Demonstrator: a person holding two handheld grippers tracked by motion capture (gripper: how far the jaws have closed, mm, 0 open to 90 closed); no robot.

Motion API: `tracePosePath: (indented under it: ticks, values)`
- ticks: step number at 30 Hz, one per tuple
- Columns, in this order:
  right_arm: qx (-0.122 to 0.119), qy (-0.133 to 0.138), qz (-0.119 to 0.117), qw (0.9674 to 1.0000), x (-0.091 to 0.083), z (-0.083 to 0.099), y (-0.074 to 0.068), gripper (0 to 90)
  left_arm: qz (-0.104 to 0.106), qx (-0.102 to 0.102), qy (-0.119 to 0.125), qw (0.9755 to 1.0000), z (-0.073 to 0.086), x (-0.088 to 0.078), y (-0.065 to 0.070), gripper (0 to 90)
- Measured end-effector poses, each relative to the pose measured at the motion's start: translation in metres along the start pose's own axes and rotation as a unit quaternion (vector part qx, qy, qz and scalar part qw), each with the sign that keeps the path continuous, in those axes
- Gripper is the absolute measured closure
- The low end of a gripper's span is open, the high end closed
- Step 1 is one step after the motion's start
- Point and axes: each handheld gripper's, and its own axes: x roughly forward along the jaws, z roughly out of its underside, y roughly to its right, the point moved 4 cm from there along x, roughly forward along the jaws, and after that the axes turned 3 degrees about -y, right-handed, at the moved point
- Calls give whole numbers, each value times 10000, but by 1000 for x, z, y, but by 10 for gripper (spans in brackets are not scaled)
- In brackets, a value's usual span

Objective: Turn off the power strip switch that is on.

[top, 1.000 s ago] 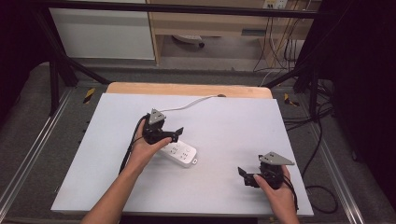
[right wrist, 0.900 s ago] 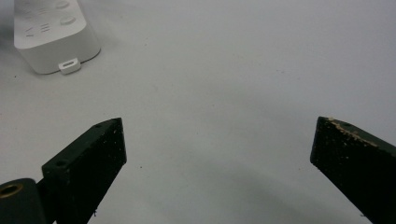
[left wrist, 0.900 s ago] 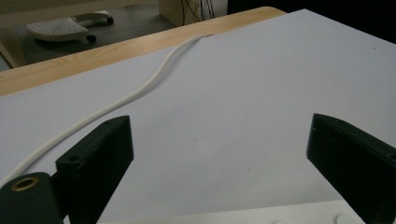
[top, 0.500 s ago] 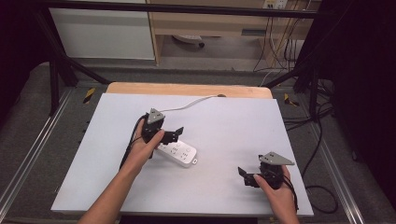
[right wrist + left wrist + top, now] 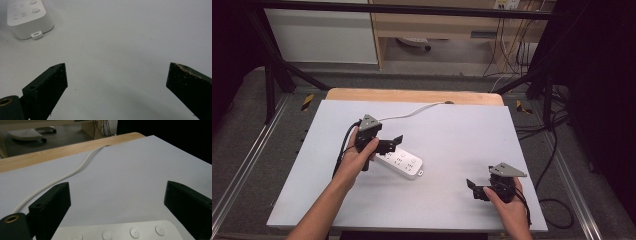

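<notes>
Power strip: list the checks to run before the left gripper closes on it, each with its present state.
1. Left gripper open: ok, jaws stand wide apart.
2. Power strip between those jaws: ok, its end lies low between them in the left gripper view.
3. Jaws touching the strip: cannot tell.
4. Cord free: ok, it runs loose across the table to the far edge.
5. Right gripper out of the way: ok, open and apart from the strip, near the front right.
</notes>
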Motion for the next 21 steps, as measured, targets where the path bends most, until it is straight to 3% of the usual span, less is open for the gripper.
tracePosePath:
  ticks: [6,10,21]
  values:
    - [4,-5,4,10000,1,0,0,40,-22,131,50,9999,0,-19,-2,67]
    - [-10,-30,-2,10000,1,0,0,40,76,-23,73,9999,2,-30,-2,61]
    - [3,-42,6,10000,2,1,0,40,33,130,132,9998,13,-61,-5,59]
